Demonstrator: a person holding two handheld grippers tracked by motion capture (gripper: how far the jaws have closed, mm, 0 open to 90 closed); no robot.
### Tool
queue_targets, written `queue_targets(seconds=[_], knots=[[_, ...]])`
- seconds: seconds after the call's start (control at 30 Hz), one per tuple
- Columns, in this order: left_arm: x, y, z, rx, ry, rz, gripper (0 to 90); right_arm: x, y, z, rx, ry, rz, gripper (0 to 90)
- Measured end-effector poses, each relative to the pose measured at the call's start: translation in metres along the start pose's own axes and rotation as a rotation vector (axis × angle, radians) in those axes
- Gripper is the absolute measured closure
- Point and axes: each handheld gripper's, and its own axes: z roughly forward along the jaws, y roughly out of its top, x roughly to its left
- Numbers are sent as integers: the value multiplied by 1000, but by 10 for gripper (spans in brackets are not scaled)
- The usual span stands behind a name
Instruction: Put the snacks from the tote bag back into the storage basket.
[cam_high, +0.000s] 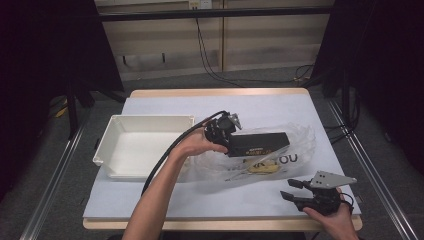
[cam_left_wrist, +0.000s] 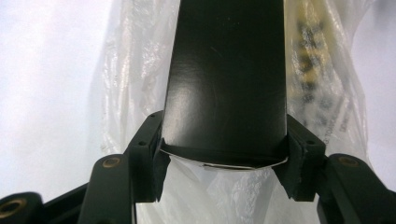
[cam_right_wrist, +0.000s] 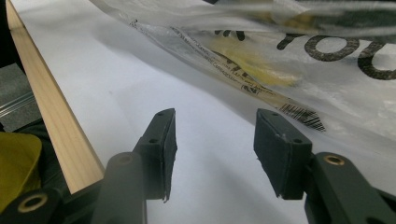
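Dark curtains are hanging around a wooden counter with a pale sheet on top. I am holding a long black box in my left claw, and its pads are pressing on both sides of one end. The box is dark and smooth, with small gold writing on its side, and it is sticking out over a crinkly clear bag with big black letters. I think the box is coming out of the bag, so that part is nearly done. Taking it over to the white tray on the left is probably next. My right claw is waiting near the counter's front edge, partly open and holding nothing.
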Motion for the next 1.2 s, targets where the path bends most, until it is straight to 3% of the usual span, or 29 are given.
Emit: queue_targets(seconds=[0.13,0.3,0.53,0.67,1.2], knots=[[0,-1,-6,-33,5,-16,428,0,0,0,-1,2,0,490],[-3,-3,-13,-34,8,5,429,0,0,-1,-3,1,3,488],[-4,-7,-26,-90,15,-7,429,0,0,-1,-3,1,4,486],[-9,-9,-33,-98,24,15,430,0,-1,-1,-4,4,5,481],[-16,-24,-58,-127,24,27,430,-1,-1,-4,-34,12,10,375]])
